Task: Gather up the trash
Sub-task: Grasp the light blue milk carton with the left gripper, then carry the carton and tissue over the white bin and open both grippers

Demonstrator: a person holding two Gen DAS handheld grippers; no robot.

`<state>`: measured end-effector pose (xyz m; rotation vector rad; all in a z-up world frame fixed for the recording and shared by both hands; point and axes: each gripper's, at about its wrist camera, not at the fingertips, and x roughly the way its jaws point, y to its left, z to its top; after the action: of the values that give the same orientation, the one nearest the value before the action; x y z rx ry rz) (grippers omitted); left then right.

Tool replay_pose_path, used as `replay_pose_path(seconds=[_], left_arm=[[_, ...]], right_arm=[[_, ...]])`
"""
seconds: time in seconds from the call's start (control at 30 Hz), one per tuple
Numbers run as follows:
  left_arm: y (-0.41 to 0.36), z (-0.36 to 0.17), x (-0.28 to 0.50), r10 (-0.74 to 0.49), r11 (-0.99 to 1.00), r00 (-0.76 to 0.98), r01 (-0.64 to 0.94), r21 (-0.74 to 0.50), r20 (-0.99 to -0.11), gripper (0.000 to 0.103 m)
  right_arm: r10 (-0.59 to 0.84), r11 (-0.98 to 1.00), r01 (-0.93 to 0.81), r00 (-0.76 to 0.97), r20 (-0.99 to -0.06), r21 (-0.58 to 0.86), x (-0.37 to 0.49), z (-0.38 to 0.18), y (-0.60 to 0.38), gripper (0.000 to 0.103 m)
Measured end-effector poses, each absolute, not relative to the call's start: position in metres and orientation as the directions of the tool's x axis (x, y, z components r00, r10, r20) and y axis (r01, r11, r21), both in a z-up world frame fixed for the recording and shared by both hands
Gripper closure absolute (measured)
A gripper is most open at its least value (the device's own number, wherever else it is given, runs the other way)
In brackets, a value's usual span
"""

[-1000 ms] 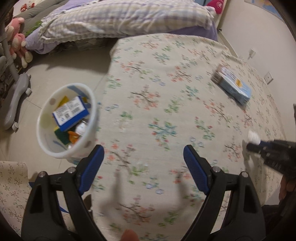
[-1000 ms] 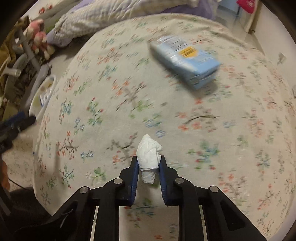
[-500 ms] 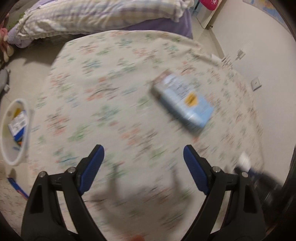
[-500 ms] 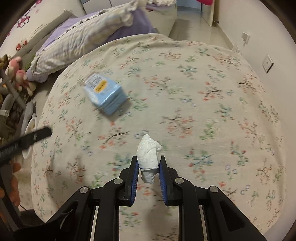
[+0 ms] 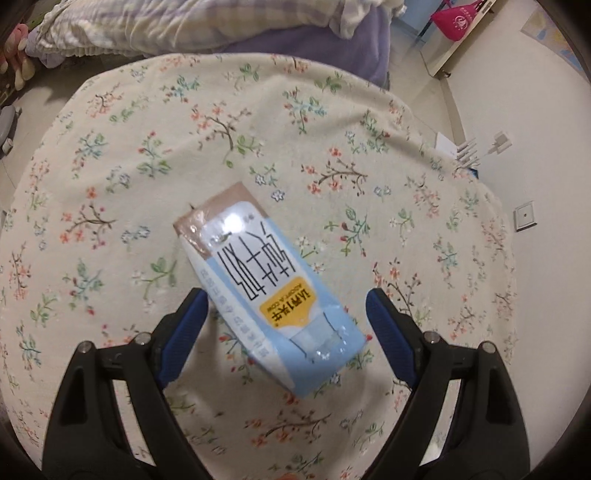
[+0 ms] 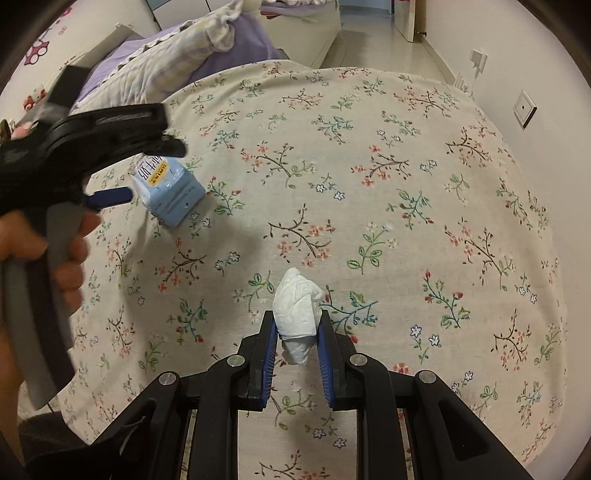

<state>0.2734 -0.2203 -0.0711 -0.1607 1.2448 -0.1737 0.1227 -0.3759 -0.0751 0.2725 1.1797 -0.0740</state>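
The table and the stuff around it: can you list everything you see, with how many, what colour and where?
milk carton: one, light blue and white with a yellow label, lying on the tablecloth between the open left tongs
tissue: one, white, crumpled, pinched in the right tongs
tablecloth: one, cream with flowers, covering the table
bed: one, purple sheet with a checked quilt, behind the table
bag: one, pink, far right by the wall
wall sockets: two, white, on the right wall
left tongs: one, black with blue pads, open around the carton
right tongs: one, black with blue pads, shut on the tissue
hand: one, holding the left tongs' handle
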Motion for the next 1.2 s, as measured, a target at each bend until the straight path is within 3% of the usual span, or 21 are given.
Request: replay_pose_path(seconds=[0.23,0.7,1.2], left_arm=[[-0.208,-0.081,0.256,-0.233,0.972,0.281,0.077,-0.220,-0.931,0.034],[-0.135,-0.068,0.183,-0.242,0.938,0.292,0.316,-0.146,-0.925,0.035],[-0.057,-0.043,0.151,-0.286,0.909,0.331,0.391,-0.145,-0.899,0.038]], right_arm=[[0.110,0.958,0.202,0.401,-0.909,0.205,0.122,-0.069,-0.375,0.082],[0.089,0.969,0.170,0.444,-0.892,0.182,0.131,-0.048,-0.341,0.082],[0.147,0.979,0.055,0.478,-0.866,0.197,0.139,-0.032,-0.267,0.082]])
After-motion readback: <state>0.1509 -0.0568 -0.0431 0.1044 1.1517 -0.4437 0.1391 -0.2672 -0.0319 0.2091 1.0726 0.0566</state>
